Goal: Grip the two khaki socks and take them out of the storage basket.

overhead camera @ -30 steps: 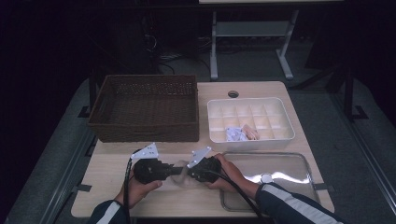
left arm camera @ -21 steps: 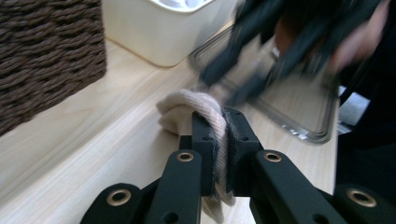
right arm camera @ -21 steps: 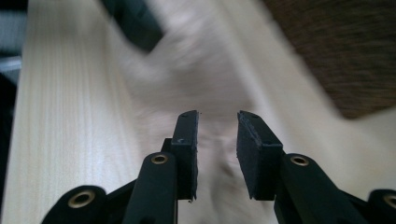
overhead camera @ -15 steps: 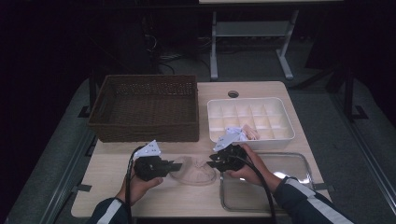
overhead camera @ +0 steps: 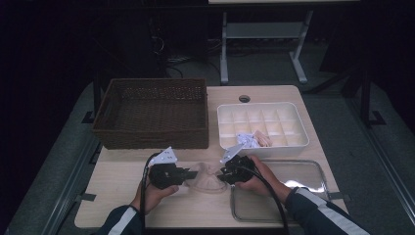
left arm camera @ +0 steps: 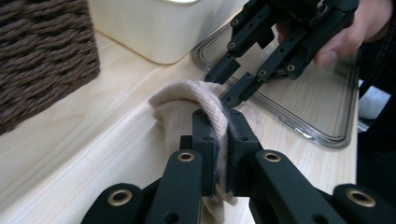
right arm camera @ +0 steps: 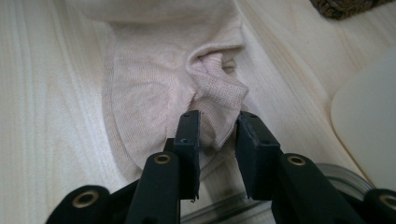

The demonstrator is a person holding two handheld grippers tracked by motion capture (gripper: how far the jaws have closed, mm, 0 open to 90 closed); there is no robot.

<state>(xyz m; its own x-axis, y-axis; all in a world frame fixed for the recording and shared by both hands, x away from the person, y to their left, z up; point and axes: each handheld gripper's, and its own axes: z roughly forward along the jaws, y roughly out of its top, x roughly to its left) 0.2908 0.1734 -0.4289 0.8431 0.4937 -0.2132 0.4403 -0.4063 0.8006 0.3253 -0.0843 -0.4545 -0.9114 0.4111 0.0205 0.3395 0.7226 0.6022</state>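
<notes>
A pale pink sock (overhead camera: pixel 208 177) lies on the wooden table between my two grippers. My left gripper (overhead camera: pixel 194 174) is shut on the sock's ribbed cuff (left arm camera: pixel 218 122), pinched between its jaws (left arm camera: pixel 222 140). Opposite it, my right gripper (overhead camera: pixel 223 176) points at the other end of the sock (right arm camera: pixel 149 79). Its jaws (right arm camera: pixel 218 135) have just been opening and stand apart around a bunched fold of the sock, with a gap beside the fabric. In the left gripper view the right gripper (left arm camera: pixel 229 88) reaches the sock's far edge.
A brown wicker basket (overhead camera: pixel 151 112) stands at the back left. A white compartment box (overhead camera: pixel 264 105) at the back right holds small items (overhead camera: pixel 252 139). A clear shallow tray (overhead camera: pixel 303 196) lies under the right hand, close to the sock.
The right gripper drew away to the right from the left one, then eased back toward the sock. The sock now lies spread between them. The left hand stayed put.
</notes>
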